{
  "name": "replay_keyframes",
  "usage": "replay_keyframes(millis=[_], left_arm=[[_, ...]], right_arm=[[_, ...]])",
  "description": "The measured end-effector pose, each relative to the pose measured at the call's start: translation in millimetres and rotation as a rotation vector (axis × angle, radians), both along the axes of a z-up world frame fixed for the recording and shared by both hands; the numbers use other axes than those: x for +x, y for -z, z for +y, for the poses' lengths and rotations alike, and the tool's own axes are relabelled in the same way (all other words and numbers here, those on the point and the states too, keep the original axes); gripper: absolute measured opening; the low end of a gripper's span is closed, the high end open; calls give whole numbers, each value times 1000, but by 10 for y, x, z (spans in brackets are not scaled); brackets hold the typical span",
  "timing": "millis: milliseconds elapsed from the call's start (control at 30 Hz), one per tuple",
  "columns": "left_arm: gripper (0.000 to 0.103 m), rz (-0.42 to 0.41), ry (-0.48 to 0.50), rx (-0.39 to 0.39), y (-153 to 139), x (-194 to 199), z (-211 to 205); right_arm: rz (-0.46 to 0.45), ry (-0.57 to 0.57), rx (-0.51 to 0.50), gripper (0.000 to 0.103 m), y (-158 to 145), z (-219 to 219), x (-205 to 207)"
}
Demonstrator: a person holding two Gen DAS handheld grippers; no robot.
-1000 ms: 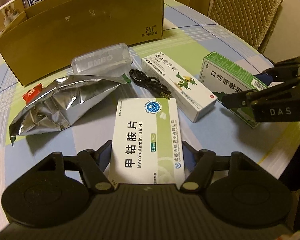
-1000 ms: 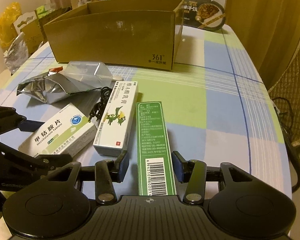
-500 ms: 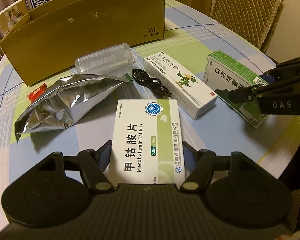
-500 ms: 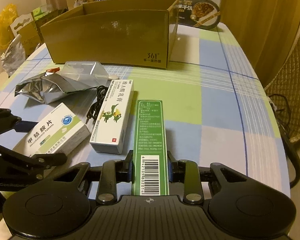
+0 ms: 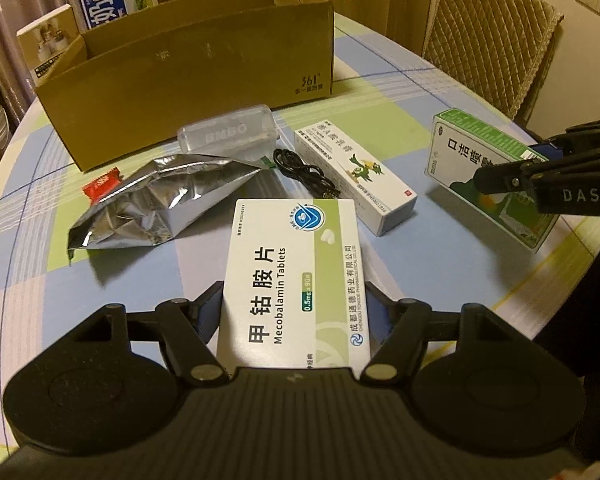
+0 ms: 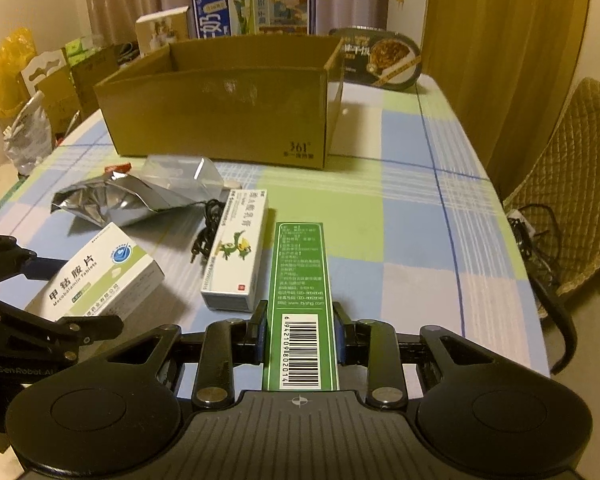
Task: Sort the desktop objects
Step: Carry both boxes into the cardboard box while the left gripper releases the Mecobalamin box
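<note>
Green card fills the middle of the right wrist view: the green box [image 6: 302, 304] lies lengthwise between the fingers of my right hand-held gripper [image 6: 300, 338], barcode end nearest the camera, both pads pressed against its long sides, so I read it as clamped. In the left wrist view the same box appears tilted with its far end raised off the bench [image 5: 400, 92]. My left hand-held gripper [image 5: 296, 316] has its fingers set against the sides of the Mecobalamin box [image 5: 296, 276], which runs straight ahead along them; I judge this also clamped, and the box looks raised off the cloth.

The open cardboard carton [image 6: 220, 120] stands directly ahead of both grippers, at the far side of the clutter. Its long wall lies across my line of travel, while each held box points its long axis toward it. The two grippers seem about equally far from it; I judge the right has the clearer path, with only cloth ahead.

Between the left gripper and the carton lie the foil pouch [image 5: 156, 200], the clear case [image 5: 228, 138], the black cable [image 5: 304, 174] and the white ointment box [image 5: 354, 174], so that load must pass above them.
</note>
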State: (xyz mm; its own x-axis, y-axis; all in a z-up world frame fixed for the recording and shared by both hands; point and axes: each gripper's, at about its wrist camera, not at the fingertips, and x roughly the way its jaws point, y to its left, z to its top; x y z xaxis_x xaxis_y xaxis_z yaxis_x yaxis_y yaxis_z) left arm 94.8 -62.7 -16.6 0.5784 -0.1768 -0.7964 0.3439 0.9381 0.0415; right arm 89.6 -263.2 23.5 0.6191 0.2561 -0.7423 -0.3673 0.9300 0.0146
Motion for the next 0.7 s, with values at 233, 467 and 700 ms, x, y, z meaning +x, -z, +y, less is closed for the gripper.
replay_keyframes(millis=[233,467,700], left_arm=[[67,-36,-23,-9,-169,-47,73],[67,-68,-50,-15,-342,-84,173],[67,-94,-71,-13,-447,-125,258]], right_arm=[[-40,-12,8,27,-187,58,-87],[-77,-29,17,27,-339,139,-123],[-102,-47,22,27,-458,225,-120]])
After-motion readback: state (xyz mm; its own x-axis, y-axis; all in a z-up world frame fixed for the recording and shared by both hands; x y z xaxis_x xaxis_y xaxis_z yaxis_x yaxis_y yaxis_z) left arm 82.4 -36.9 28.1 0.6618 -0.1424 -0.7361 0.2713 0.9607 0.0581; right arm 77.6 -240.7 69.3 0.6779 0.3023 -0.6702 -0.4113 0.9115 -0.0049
